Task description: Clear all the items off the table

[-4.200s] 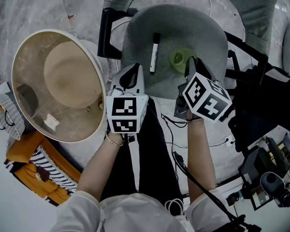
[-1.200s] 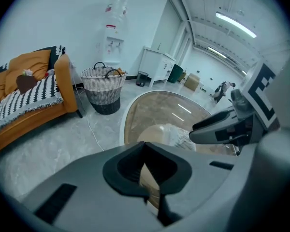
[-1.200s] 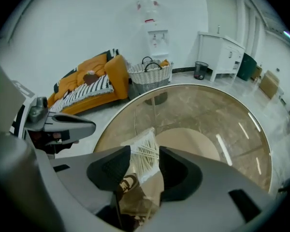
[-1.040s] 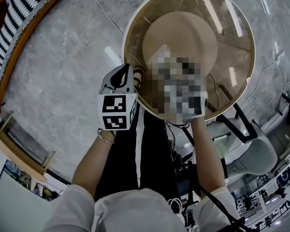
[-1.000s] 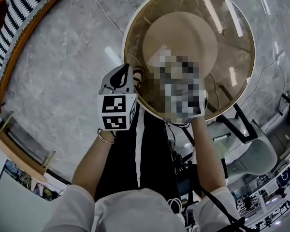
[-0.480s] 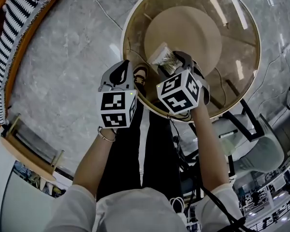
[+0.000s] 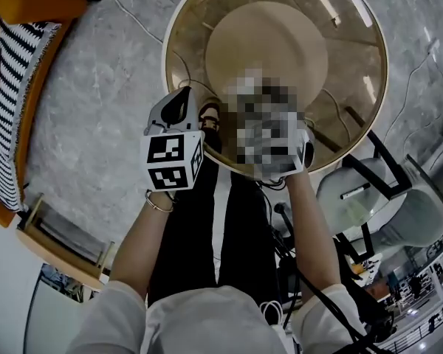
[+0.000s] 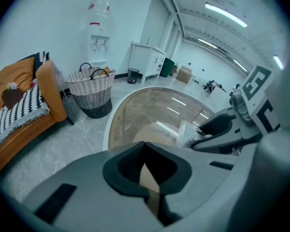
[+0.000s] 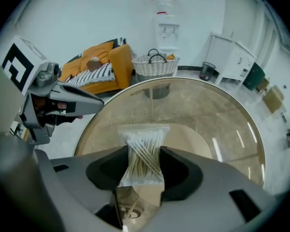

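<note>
Right gripper view: right claw [image 9: 141,167] closing on swab bag [image 9: 142,141] over table [image 9: 210,108]

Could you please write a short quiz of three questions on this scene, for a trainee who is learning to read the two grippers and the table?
1. What is between the jaws of the right gripper?
A) a marker pen
B) a bag of cotton swabs
C) nothing
2. True or false: the jaws of the left gripper stand wide apart.
3. What shape is the top of the glass table?

Key
1. B. The jaws are closing on the bag and pinch it at its middle.
2. False. They are together, with nothing between them.
3. Round.
</note>
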`<control>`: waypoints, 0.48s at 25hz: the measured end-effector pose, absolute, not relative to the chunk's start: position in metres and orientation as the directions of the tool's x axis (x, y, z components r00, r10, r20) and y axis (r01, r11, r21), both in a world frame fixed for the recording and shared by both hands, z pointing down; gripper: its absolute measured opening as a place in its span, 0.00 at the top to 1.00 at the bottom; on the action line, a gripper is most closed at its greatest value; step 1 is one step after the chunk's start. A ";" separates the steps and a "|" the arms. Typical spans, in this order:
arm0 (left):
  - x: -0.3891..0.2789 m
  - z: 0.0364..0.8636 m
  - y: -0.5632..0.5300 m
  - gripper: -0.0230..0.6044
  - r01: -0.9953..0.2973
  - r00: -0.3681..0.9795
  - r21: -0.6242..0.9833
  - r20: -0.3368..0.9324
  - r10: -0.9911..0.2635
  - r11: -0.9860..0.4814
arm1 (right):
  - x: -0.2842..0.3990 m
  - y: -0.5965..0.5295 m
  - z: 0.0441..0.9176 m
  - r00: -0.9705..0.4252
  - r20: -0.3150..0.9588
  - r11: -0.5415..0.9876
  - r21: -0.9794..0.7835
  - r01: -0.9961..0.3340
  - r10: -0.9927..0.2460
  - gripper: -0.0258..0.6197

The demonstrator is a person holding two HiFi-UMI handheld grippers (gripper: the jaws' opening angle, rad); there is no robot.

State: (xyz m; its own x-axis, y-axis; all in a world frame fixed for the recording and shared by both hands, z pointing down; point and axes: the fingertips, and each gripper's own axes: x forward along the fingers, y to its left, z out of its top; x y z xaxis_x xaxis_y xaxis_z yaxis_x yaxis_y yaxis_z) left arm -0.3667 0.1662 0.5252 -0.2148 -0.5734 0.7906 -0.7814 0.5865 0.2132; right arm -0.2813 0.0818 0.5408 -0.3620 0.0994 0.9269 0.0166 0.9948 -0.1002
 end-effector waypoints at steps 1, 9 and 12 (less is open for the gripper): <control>-0.362 0.524 0.160 0.95 -0.787 -0.209 0.214 0.790 -0.577 0.579 | -0.274 0.076 0.538 -0.369 0.925 0.995 -0.103 -0.018 0.089 0.63; -0.290 0.518 0.098 0.95 -0.900 -0.055 0.235 0.774 -0.631 0.367 | -0.189 0.041 0.528 -0.376 0.926 0.951 -0.103 -0.290 -0.014 0.62; -0.256 0.517 0.078 0.95 -0.931 0.016 0.244 0.772 -0.636 0.273 | -0.157 0.031 0.523 -0.381 0.923 0.917 -0.110 -0.384 -0.049 0.62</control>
